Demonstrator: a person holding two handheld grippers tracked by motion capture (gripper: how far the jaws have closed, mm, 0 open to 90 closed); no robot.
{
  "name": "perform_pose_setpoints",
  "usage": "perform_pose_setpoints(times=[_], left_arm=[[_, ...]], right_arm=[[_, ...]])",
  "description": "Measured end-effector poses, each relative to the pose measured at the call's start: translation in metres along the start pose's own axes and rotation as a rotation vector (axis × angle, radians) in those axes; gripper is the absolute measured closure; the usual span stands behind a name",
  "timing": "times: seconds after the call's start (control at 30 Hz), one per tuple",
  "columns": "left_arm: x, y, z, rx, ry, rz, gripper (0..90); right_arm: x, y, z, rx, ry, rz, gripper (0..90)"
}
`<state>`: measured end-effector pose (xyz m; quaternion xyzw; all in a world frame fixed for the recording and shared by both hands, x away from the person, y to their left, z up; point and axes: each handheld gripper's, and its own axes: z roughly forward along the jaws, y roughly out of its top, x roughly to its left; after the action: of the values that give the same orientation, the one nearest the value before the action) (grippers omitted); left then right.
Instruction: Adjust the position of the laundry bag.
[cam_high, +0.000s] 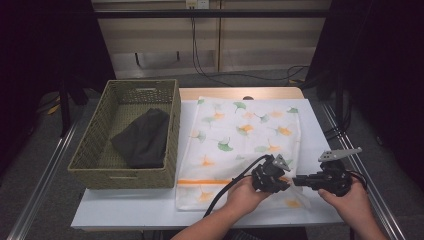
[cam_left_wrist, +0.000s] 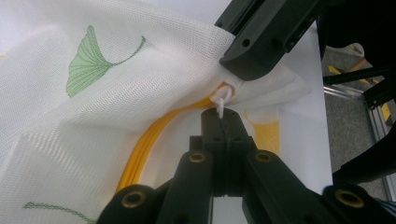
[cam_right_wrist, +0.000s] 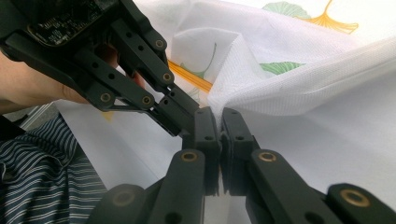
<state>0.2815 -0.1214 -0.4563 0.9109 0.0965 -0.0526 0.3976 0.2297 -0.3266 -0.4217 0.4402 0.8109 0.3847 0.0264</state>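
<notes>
A white table (cam_high: 320, 150) with a pale wooden far edge stands on grey carpet, dark curtains at both sides and cables trailing across the floor behind. A woven olive basket (cam_high: 95, 150) sits at the table's left, holding a folded dark cloth (cam_high: 142, 139). Beside it lies a white mesh laundry bag (cam_high: 240, 140), printed with green and orange ginkgo leaves and crossed by an orange zip (cam_left_wrist: 144, 144). At the bag's near right corner, the left gripper (cam_left_wrist: 223, 112) is clenched on the white zip pull (cam_left_wrist: 221, 103); the right gripper (cam_right_wrist: 219, 114) is clamped on bunched mesh just beside it.
</notes>
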Motion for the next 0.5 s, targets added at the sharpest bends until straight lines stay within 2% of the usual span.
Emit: perform_pose_setpoints(times=[0.07,0.2,0.43,0.47,0.5], left_arm=[[0.000,0.000,0.000,-0.004,-0.002,-0.005,90.0],[-0.001,0.001,-0.001,0.016,0.020,0.009,90.0],[0.003,-0.001,-0.005,0.025,0.059,-0.006,90.0],[0.003,-0.002,-0.005,0.018,0.047,-0.010,90.0],[0.003,-0.003,-0.005,0.010,0.052,-0.011,90.0]], right_arm=[[-0.001,0.000,-0.001,-0.007,0.006,-0.001,87.4],[-0.002,0.000,-0.004,-0.014,0.012,0.005,87.4],[-0.006,-0.002,-0.016,-0.044,0.010,0.024,87.4],[-0.007,-0.002,-0.018,-0.048,0.008,0.025,87.4],[-0.008,-0.003,-0.019,-0.051,0.008,0.028,87.4]])
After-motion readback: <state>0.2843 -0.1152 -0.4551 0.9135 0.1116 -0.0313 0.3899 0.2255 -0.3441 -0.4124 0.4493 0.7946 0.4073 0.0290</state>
